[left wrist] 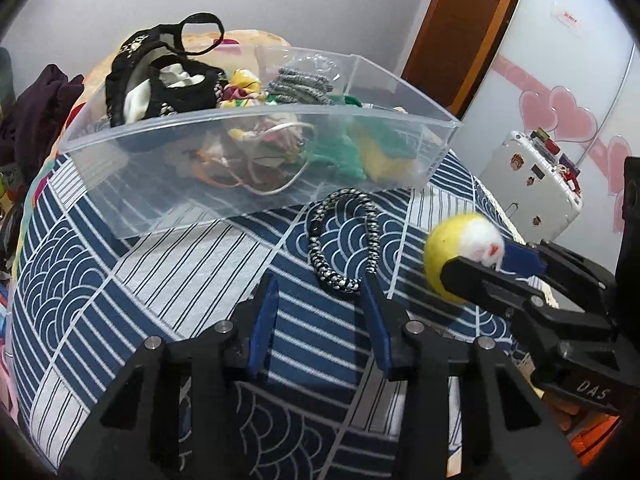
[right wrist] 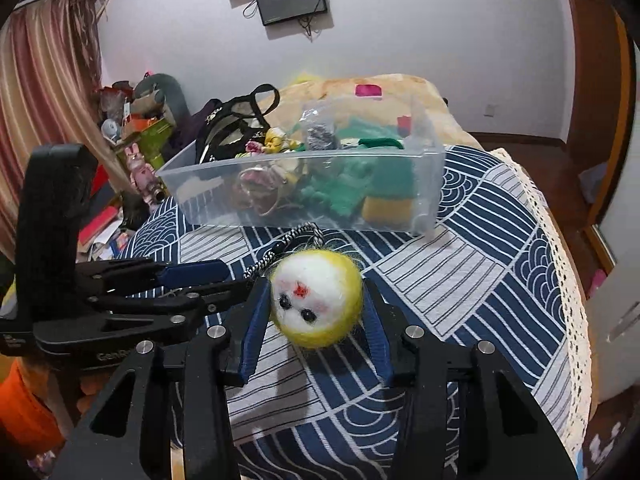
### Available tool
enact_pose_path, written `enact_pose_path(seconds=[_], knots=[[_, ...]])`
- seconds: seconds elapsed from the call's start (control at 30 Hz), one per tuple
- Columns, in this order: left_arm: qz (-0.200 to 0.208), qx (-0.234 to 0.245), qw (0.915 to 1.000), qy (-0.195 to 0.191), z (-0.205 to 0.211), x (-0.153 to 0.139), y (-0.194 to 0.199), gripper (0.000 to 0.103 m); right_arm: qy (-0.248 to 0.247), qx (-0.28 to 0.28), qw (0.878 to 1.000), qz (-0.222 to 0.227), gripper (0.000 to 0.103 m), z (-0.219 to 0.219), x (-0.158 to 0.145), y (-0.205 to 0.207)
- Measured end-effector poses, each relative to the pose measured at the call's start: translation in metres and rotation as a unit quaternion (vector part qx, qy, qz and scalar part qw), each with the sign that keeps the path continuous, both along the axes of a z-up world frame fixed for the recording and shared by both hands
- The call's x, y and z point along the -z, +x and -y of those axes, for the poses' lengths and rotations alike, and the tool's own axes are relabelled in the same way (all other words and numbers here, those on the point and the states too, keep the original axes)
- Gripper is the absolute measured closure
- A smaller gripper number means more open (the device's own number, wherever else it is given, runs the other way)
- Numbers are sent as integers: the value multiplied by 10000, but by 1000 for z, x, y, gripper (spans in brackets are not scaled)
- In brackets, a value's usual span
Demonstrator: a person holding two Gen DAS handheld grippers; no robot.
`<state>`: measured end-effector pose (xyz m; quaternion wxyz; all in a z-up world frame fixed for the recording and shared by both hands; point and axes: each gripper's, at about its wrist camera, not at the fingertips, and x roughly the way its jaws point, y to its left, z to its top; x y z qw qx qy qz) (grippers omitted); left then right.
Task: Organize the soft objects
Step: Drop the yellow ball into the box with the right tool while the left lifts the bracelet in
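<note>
Clenched on a fuzzy yellow-and-white felt ball (right wrist: 316, 304), the right gripper (right wrist: 316, 312) probably must carry it into the clear plastic bin (right wrist: 424, 176), while the left gripper (left wrist: 320, 292) hangs released.

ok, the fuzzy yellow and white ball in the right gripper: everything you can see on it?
The fuzzy yellow-and-white felt ball is round, with a white face, two black bead eyes, pink cheeks and a red mark. Stray fibres stick out. The right gripper pinches it between its blue pads, above the blue patterned cloth, in front of the clear plastic bin.
</note>
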<state>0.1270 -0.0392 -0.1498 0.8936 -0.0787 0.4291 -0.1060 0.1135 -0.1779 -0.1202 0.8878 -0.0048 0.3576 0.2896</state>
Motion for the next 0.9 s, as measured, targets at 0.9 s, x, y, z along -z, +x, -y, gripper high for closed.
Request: enact_pose_path(seconds=[0.9], knots=[[266, 44, 9995, -162, 6, -10, 5, 92, 69, 158, 9998, -17, 61, 12, -2, 5]])
